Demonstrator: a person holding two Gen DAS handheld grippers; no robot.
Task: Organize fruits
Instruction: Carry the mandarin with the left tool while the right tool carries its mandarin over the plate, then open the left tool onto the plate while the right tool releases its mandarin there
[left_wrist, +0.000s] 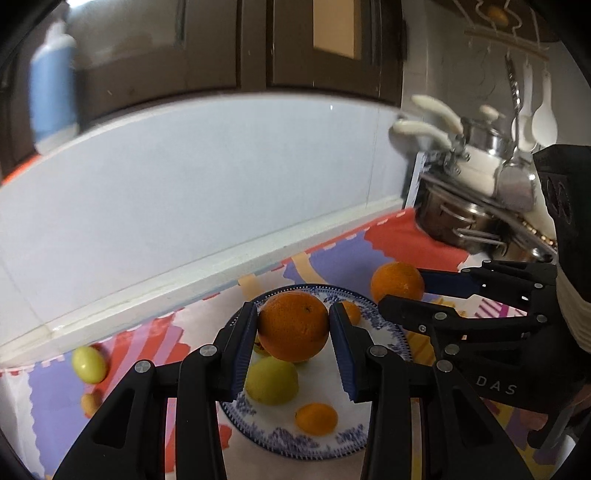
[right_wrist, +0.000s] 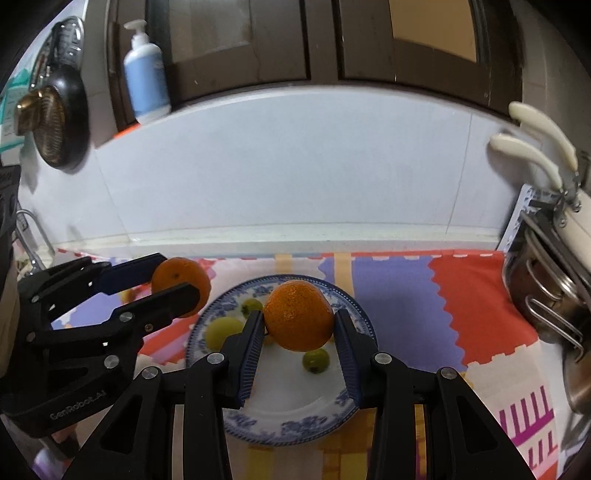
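Note:
In the left wrist view my left gripper (left_wrist: 293, 310) is shut on a large orange (left_wrist: 293, 332), held just above the blue-and-white plate (left_wrist: 369, 435). On the plate lie a yellow-green fruit (left_wrist: 271, 380) and two small oranges (left_wrist: 317, 418). To the right, my right gripper (left_wrist: 404, 291) is shut on a second large orange (left_wrist: 397, 278). The right wrist view shows that gripper (right_wrist: 299, 314) clamping its orange (right_wrist: 299, 321) over the plate (right_wrist: 280, 432), which holds three green fruits (right_wrist: 223, 330). My left gripper (right_wrist: 177, 277) with its orange (right_wrist: 177, 271) hangs at the plate's left edge.
A yellow-green fruit (left_wrist: 88, 363) and a small orange (left_wrist: 90, 404) lie on the colourful mat (right_wrist: 480, 295) left of the plate. Stacked pots (right_wrist: 546, 306) stand at the right. A white wall (right_wrist: 295, 177) backs the counter, with a soap bottle (right_wrist: 146, 74) on the sill.

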